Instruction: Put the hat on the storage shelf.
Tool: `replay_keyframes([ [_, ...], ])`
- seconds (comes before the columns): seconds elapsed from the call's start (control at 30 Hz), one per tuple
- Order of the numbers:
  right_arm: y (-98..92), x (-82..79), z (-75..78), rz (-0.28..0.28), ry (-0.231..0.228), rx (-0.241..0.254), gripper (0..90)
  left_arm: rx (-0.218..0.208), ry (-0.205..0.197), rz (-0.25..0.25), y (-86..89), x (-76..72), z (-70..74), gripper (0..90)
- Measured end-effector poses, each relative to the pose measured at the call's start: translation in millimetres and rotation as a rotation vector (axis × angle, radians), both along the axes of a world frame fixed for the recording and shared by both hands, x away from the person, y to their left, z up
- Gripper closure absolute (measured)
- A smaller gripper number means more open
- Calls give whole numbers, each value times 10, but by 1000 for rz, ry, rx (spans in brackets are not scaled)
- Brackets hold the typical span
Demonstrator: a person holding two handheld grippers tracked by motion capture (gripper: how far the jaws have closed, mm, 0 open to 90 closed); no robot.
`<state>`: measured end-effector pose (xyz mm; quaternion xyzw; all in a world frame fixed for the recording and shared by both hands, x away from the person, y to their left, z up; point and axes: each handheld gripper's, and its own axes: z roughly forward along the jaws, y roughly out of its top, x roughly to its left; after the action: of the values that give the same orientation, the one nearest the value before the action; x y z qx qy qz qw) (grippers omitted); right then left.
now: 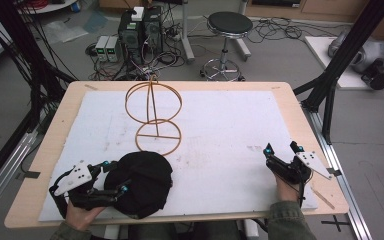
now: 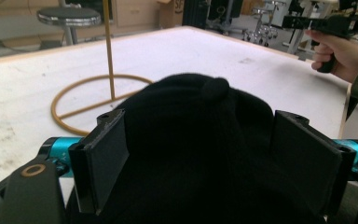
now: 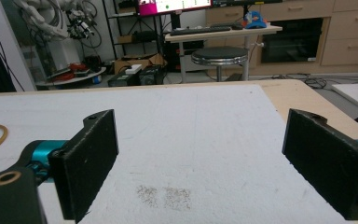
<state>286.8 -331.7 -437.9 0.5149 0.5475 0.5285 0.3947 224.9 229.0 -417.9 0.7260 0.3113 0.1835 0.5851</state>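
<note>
Down at the near edge of the surface (image 1: 280, 95), the left claw (image 1: 114, 176) is right at the black hat (image 1: 142, 182), jaws spread wide, one on each side of the hat's near part. From the left gripper view the two black jaws stand on either side of the dark fabric (image 2: 196, 154), and there's a gap between pad and cloth on both sides, so nothing is pinched (the little nub on the crown sits dead centre between them). The hat lies flat on the white foam mat (image 1: 220, 125), at its near-left corner, with its far edge just beside the base ring of the wooden hat stand (image 1: 155, 117).

Over on the near right, the right claw (image 1: 282, 148) hangs above the bare mat, well apart from the hat. Its jaws are wide too, with only white foam (image 3: 191, 140) and a faint speckled stain (image 3: 165, 196) between them.

Moving out to the middle, the stand rises upright, a thin post carrying a hoop above its round base, left of centre.

Beyond the far edge, on the floor, a black stool (image 1: 228, 25) and some computer towers (image 1: 140, 30) sit among cables.
</note>
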Motion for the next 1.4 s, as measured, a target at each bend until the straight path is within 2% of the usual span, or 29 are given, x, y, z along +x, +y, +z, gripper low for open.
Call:
replay_keyframes([
  [0.17,1,2,-3,-2,0,3,97,43,10,6,-22,2,-33,228],
  [0.3,0,3,-4,-2,-1,2,97,63,7,1,-43,-7,-49,287],
  [0.43,-1,2,-5,-3,2,-1,97,52,9,-8,-5,-8,-58,390],
  [0.47,0,5,-7,-2,1,-6,97,42,10,-14,7,-9,-58,461],
  [0.5,0,5,-7,-2,1,-6,97,39,11,-21,18,-8,-57,461],
  [0.53,1,6,-7,-3,2,-8,97,35,17,-30,23,-6,-58,502],
  [0.67,6,7,-9,-4,4,-6,97,37,31,-45,2,3,-63,653],
  [0.7,6,7,-9,-4,4,-6,97,43,33,-49,0,7,-63,653],
  [0.77,9,5,-9,-4,7,-4,97,42,38,-57,-5,10,-66,744],
  [0.8,9,5,-9,-4,7,-4,97,43,37,-61,-2,10,-66,744],
  [0.83,8,8,-10,1,4,-11,97,43,39,-61,0,10,-66,795],
  [0.97,13,12,-13,3,4,-11,97,33,74,-61,22,34,-71,832],
  [1.17,15,14,-14,7,5,-11,97,27,91,-49,39,43,-62,852],
  [1.4,25,25,-18,22,-3,-26,97,13,69,-21,64,27,-51,855],
])
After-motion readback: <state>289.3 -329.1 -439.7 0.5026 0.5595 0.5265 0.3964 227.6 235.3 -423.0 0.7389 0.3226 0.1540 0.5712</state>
